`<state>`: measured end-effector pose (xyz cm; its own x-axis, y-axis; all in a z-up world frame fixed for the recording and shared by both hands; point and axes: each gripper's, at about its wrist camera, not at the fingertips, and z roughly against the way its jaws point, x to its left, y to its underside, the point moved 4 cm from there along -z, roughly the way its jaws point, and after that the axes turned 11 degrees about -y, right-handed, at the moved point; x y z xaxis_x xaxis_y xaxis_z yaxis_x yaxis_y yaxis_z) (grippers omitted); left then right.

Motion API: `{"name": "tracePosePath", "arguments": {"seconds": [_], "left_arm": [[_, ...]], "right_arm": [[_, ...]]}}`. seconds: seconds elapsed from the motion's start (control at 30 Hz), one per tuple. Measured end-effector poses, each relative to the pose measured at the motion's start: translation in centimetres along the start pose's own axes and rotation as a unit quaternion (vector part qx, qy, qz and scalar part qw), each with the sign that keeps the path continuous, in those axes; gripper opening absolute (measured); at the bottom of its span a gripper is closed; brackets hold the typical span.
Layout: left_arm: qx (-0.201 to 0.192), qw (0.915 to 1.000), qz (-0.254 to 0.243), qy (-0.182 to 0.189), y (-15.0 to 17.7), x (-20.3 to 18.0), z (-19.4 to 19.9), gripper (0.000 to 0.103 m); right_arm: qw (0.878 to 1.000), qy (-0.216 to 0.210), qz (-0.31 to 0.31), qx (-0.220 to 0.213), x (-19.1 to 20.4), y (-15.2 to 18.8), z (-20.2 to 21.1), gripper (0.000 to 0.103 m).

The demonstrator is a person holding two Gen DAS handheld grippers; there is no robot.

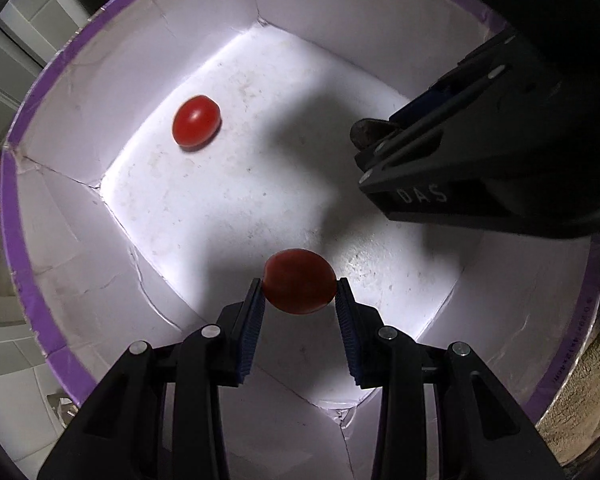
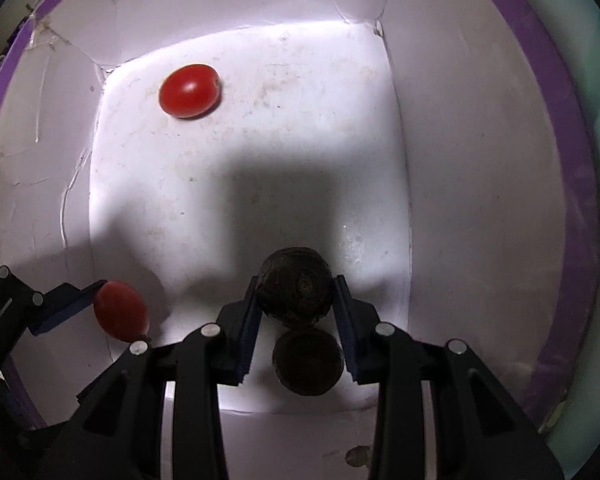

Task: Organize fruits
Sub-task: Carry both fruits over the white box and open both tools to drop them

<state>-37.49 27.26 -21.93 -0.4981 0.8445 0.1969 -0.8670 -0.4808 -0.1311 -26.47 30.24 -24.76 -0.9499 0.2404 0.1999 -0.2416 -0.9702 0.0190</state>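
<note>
Prob. a home: pale tiled floor (image 1: 24,384) & white cabinet panels (image 1: 28,32) at frame edge, worn purple-rimmed cardboard box (image 1: 18,240) filling view.

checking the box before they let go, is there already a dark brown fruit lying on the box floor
Yes: in the right wrist view a second dark brown fruit lies on the floor of the box, just below the one held in the right gripper.
</note>
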Motion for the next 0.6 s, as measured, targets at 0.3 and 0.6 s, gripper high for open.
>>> {"name": "tracePosePath", "arguments": {"seconds": [0.3, 0.6], "left_arm": [[0.027, 0.9996, -0.006, 0.003, -0.7, -0.6, -1.2, 0.043], [-0.052, 0.9971, -0.019, 0.052, 0.5, 0.9, 3.9, 0.080]], "right_arm": [[1.000, 0.003, -0.008, 0.025, -0.3, 0.5, -1.1, 0.052], [0.999, -0.014, 0.002, -0.042, 1.5, 0.8, 2.2, 0.069]]}}
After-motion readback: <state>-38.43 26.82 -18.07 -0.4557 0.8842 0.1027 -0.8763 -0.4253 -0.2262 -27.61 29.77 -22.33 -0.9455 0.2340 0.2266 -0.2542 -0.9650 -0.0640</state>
